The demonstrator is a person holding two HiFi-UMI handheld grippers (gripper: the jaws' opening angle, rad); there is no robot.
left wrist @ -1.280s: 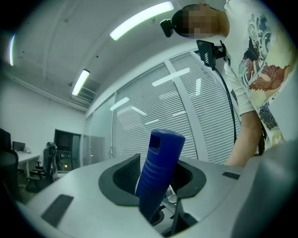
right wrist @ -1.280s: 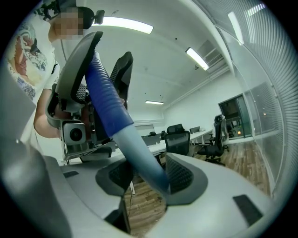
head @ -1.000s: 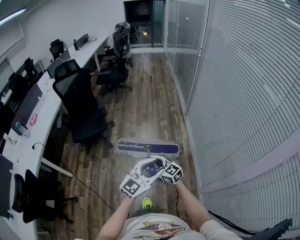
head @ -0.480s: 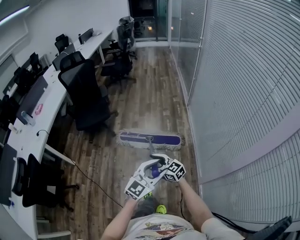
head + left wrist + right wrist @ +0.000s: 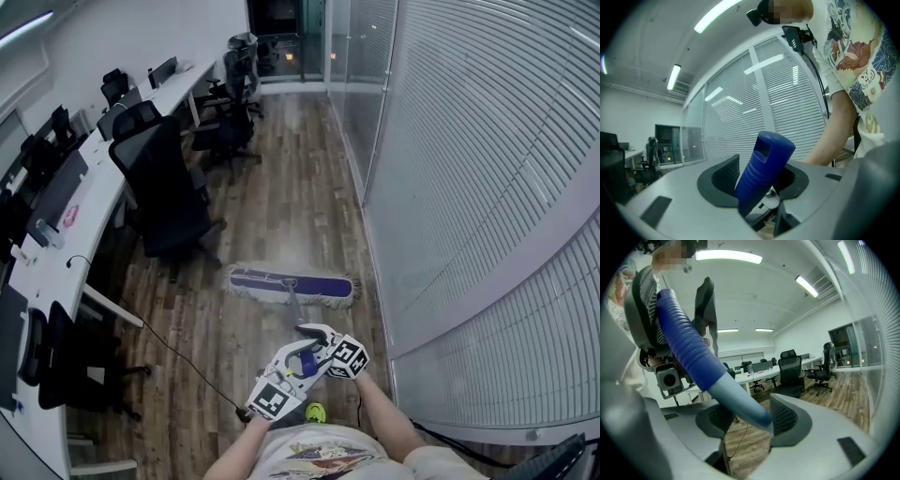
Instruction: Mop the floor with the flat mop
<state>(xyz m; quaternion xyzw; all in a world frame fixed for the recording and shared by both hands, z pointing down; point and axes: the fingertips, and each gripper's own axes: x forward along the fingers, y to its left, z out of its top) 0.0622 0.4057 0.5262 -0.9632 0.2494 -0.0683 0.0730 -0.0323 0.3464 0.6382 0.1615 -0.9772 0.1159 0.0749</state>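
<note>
The flat mop's head, purple with a pale fringe, lies on the wood floor ahead of me, slightly slanted. Its grey shaft runs back to both grippers, held close together near my body. My left gripper is shut on the ribbed blue grip at the handle's top end; its jaws have just been opening a little, with the grip still between them. My right gripper is shut on the mop handle, where the blue grip meets the grey shaft.
A long white desk with monitors runs down the left, with black office chairs beside it. A glass wall with blinds lines the right. A black cable crosses the floor. My yellow shoe shows below the grippers.
Both grippers have moved lower in the head view, taking the handle with them. The mop head has slid a little left and turned slightly askew. More of the shaft shows.
</note>
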